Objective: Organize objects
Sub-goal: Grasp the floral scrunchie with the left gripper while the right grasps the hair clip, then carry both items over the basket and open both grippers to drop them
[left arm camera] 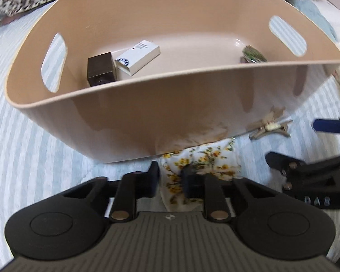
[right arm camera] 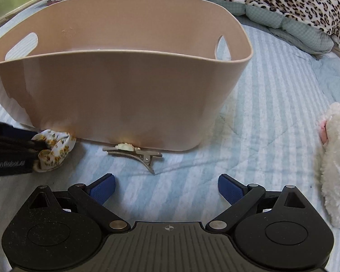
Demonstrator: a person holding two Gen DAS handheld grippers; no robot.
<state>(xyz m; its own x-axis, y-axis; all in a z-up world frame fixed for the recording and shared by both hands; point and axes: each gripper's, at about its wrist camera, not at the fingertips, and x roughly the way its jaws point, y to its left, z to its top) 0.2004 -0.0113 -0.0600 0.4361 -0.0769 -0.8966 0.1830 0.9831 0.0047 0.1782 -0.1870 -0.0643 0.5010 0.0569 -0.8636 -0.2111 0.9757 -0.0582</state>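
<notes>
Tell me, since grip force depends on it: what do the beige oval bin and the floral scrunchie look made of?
Beige oval bin: likely smooth, semi-gloss plastic; thin rim, soft reflections. Floral scrunchie, pinched by the left gripper: soft printed fabric; gathered wrinkles.

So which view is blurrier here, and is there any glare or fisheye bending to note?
Left wrist: motion-smeared, hair clip and floral scrunchie soft, basket rim bowed. Right wrist: sharper, clip crisp, glossy basket wall reflecting it, bedspread stripes curving at edges.
</notes>
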